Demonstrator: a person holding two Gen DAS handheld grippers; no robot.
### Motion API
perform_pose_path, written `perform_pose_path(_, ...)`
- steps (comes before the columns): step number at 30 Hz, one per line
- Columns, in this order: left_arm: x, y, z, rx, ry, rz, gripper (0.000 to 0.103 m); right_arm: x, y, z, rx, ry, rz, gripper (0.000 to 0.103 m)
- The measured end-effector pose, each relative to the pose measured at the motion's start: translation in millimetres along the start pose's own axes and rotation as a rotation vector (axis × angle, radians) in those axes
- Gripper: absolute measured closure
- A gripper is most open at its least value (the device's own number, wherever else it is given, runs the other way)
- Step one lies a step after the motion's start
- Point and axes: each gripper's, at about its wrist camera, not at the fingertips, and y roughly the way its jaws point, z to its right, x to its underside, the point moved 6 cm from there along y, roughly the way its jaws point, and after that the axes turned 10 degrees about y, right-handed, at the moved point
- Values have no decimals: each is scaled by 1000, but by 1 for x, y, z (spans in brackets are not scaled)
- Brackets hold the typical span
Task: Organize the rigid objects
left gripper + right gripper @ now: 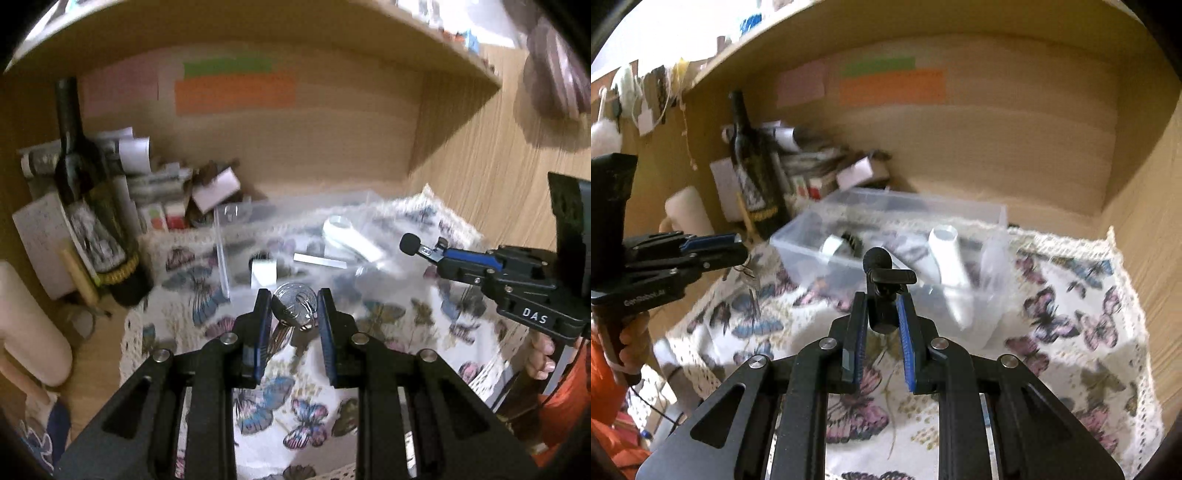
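My left gripper (294, 306) is shut on a metal key ring (295, 304) with keys hanging below it, held above the butterfly cloth (288, 406). It also shows in the right wrist view (738, 251), keys (750, 277) dangling. My right gripper (882, 306) is shut on a small black clip-on microphone (882, 280) with a foam tip, just before the clear plastic bin (982, 214). The microphone also shows in the left wrist view (412, 243). The bin holds a white tube (947, 262) and other small items.
A dark wine bottle (85, 192) stands at the left, with paper rolls and small boxes (218, 188) behind it. A cream mug (689, 214) sits left of the bottle. A wooden shelf (258, 33) hangs overhead; wooden walls (1145, 240) close the back and right.
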Motion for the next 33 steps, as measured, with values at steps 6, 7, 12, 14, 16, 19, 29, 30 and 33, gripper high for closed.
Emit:
perform_pose_path(6,-35,-12,-3,-7,-2,87,79,-29,-18,5,22,-7,88,88)
perform_pose_path(7,-41,-12,-3,-8,0,100,79,-33,-18,6,24,-10,98,88)
perform_pose_path(12,-68,-6,-2,-16,9,143,79,-51,-17,9,26,-14,132,88)
perform_pose_path(14,-76,4,-1,-12,6,145,79,-58,-12,10,24,-16,137,88)
perform_pose_path(16,-80,16,-2,-8,-1,136,79,-62,-3,12,20,-17,132,88)
perform_pose_path(19,-83,33,-2,3,-6,115,79,-65,14,15,19,-12,108,88)
perform_pose_path(29,-60,101,2,41,15,-39,79,-46,89,24,39,-8,-58,88)
perform_pose_path(30,-57,107,3,42,22,-55,79,-44,94,25,42,-7,-71,88)
perform_pose_path(33,-50,118,5,42,42,-86,79,-36,107,28,54,-7,-112,88)
